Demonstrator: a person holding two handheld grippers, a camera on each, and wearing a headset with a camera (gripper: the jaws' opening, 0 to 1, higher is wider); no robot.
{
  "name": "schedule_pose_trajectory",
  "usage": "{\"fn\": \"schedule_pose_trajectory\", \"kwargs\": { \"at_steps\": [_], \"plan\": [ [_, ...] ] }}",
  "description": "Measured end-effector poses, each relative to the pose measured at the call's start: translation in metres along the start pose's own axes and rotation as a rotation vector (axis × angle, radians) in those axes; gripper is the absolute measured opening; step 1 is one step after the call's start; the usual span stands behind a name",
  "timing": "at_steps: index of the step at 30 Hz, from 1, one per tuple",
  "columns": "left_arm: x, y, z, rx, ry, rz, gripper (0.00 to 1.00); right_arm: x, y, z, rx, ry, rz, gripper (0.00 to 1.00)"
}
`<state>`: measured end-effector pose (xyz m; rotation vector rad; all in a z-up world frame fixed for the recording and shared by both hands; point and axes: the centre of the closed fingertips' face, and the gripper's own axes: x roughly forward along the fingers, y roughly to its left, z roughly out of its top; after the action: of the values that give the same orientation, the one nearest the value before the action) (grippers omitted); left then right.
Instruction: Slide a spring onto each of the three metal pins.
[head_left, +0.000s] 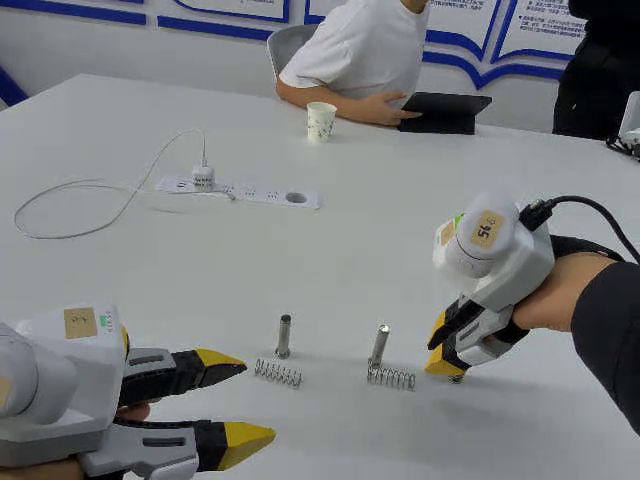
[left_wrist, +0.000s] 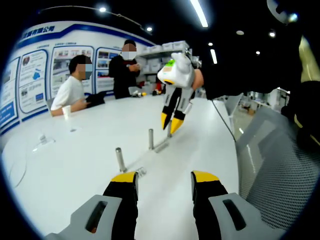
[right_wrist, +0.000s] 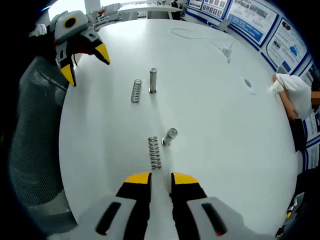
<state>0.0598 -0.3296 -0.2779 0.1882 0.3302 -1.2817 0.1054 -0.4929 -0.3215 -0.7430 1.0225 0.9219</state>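
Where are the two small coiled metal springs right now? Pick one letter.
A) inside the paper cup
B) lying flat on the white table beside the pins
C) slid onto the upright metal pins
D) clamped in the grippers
B: one coiled metal spring lies flat on the white table by the foot of one upright metal pin, and the other spring lies flat by the other pin.
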Motion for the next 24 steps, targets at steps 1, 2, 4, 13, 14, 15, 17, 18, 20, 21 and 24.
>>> {"fn": "schedule_pose_trajectory", "kwargs": {
  "at_steps": [1,2,4,13,14,15,17,18,20,21,24],
  "plan": [
    [0.000,0.000,0.000,0.000,0.000,0.000,0.43,0.002,0.001,0.000,-0.003,0.001,0.003,0.16],
    [0.000,0.000,0.000,0.000,0.001,0.000,0.43,0.004,0.001,0.001,-0.008,0.004,0.005,0.16],
    [0.001,0.000,0.000,0.000,0.002,-0.001,0.43,0.009,0.003,0.002,-0.016,0.007,0.010,0.16],
    [0.001,0.000,-0.001,-0.006,0.001,0.001,0.43,0.024,0.006,0.003,-0.033,0.020,0.031,0.14],
    [0.001,0.000,-0.001,-0.006,0.002,0.001,0.43,0.025,0.006,0.003,-0.034,0.021,0.033,0.14],
    [0.001,0.000,-0.001,-0.007,0.002,0.001,0.43,0.026,0.005,0.003,-0.033,0.021,0.035,0.14],
    [0.002,0.000,-0.002,-0.007,0.002,0.001,0.43,0.028,0.005,0.001,-0.031,0.024,0.038,0.14],
    [0.002,0.000,-0.002,-0.007,0.003,0.001,0.43,0.030,0.005,0.000,-0.032,0.026,0.039,0.13],
    [0.002,0.000,-0.002,-0.007,0.003,0.000,0.42,0.031,0.006,-0.001,-0.031,0.030,0.042,0.13],
    [0.002,0.000,-0.002,-0.006,0.004,-0.001,0.42,0.032,0.007,-0.002,-0.034,0.032,0.043,0.12],
    [0.002,-0.001,-0.002,-0.005,0.007,-0.004,0.42,0.035,0.007,-0.003,-0.040,0.036,0.044,0.12]
  ]
}}
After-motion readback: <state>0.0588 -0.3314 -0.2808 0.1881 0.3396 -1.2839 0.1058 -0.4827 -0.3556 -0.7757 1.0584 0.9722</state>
